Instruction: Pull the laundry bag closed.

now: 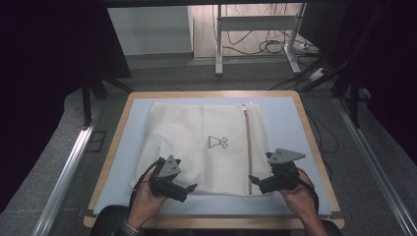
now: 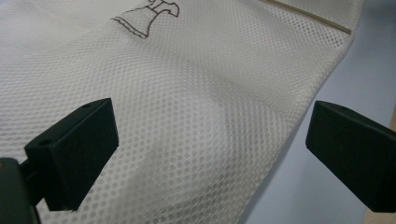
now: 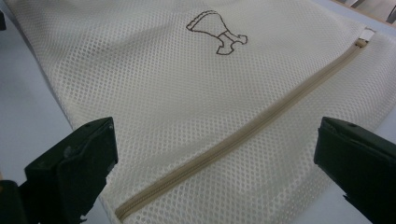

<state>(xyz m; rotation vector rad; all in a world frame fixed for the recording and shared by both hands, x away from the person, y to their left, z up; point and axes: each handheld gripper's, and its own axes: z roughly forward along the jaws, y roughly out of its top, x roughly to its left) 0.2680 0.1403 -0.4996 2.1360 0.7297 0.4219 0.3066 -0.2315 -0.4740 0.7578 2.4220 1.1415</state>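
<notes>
1. The mesh bag (image 1: 206, 147) lies flat on the bench (image 1: 118, 147).
2. The left tool (image 1: 189, 189) hovers at its near edge, jaws wide.
3. The right tool (image 1: 253, 181) hovers near the zip (image 3: 243, 133), jaws wide.

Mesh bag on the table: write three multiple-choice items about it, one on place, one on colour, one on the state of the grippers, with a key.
1. Where does the zipper run on the mesh bag?
A. near its right side
B. along its far edge
C. near its left side

2. What colour is the mat under the bag?
A. red
B. pale blue
C. black

3. How do the left gripper and right gripper stand?
A. both shut on the bag
B. one open, one shut
C. both open at the bag's near edge

Key: 1 A, the tan strip lies right of the printed figure in the high view. 2 B, pale blue shows around the bag. 3 C, each gripper view shows fingers wide apart, mesh between them.
</notes>
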